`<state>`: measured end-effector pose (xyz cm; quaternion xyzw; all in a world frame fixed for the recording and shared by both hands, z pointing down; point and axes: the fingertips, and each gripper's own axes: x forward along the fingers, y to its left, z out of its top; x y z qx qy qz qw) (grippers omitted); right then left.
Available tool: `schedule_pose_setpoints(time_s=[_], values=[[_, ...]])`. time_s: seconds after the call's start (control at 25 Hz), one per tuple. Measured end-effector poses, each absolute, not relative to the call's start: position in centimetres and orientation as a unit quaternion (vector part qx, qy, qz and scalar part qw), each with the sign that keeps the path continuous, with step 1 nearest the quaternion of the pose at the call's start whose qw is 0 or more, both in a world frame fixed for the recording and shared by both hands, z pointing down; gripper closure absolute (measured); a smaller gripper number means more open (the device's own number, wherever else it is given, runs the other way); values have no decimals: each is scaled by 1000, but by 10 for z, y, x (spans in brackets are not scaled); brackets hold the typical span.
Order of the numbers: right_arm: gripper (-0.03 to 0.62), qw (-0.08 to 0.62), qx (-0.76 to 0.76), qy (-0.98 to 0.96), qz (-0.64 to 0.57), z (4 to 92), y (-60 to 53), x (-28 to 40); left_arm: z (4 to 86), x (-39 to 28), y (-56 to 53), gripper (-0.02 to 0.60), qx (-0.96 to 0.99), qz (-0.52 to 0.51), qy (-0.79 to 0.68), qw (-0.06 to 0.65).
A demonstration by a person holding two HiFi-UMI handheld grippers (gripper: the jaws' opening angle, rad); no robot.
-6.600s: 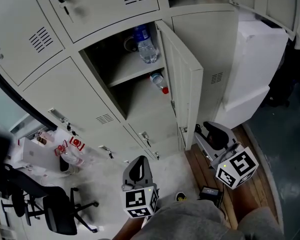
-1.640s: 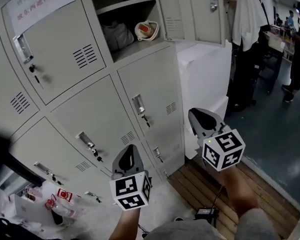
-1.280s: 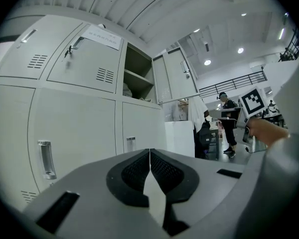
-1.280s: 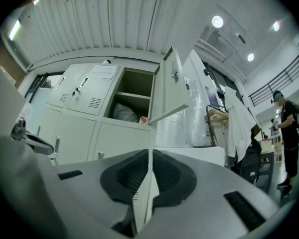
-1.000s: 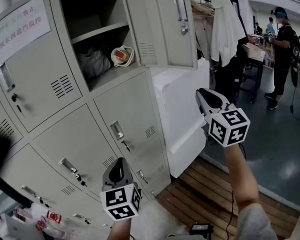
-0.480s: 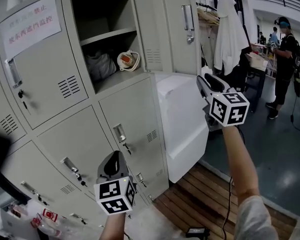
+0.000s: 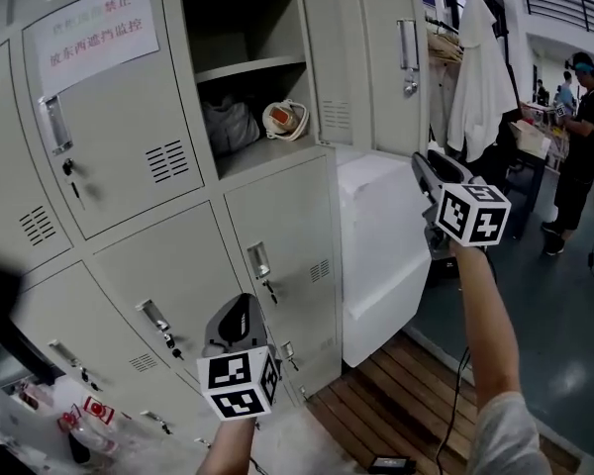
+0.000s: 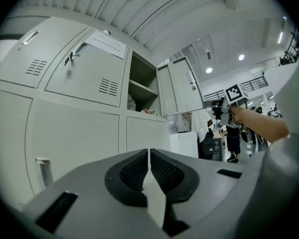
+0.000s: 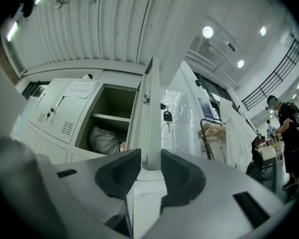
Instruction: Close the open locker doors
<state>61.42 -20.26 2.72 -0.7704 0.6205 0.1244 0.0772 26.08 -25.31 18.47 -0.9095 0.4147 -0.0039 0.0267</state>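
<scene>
Centrally, the locker bank (image 7: 178, 245) fills the left of the head view, and its lower doors are all shut. One upper open locker door (image 7: 361, 57) stands swung out to the right, its outer face towards me. It leaves the compartment (image 7: 247, 28) exposed, with a grey bag (image 7: 228, 127) on the lower shelf. A white box (image 7: 386, 245) stands against the bank just below that door.

My right gripper (image 7: 428, 166) is raised just below the door's free lower corner. In the right gripper view (image 9: 150, 158) its jaws have just been opening and stand wide. The door's edge (image 9: 152, 113) lines up in the gap beyond them, and no pad presses on it. My left gripper (image 7: 240, 313) hangs low before the shut doors. Its jaws are together on nothing (image 8: 148, 156).

Step in hand, as I judge it: closing this last door.
- No grasp is needed. I would lay one finger flat on the outer face near the handle (image 7: 408, 46), far from the hinge.
- I would then sweep along the door's arc towards the frame, pressing on until the latch seats.
- The hanging key (image 9: 168, 116) could snag a jaw, so contact belongs beside it, not on it.
- The bag looks set back from the sill, though I would check that before the final push.
</scene>
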Motion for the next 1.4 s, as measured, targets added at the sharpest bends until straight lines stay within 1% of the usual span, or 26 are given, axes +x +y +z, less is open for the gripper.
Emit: schedule_pose_setpoints(time_s=[0.12,0.24,0.48,0.76,1.16,1.4], values=[[465,72,-763,628,140,28,-199,598,187,257,-251,569,-908,-8,418,35],[465,83,-744,648,141,25,-197,575,191,251,-251,571,-908,-9,419,28],[470,79,-709,678,178,20,-197,516,191,231,-255,571,-902,0,431,16],[479,93,-663,720,183,18,-215,453,189,200,-263,571,-888,2,460,16],[479,98,-607,770,168,25,-268,383,189,154,-277,569,-861,-6,507,32],[480,91,-589,786,163,27,-305,355,200,126,-285,571,-844,-6,537,15]])
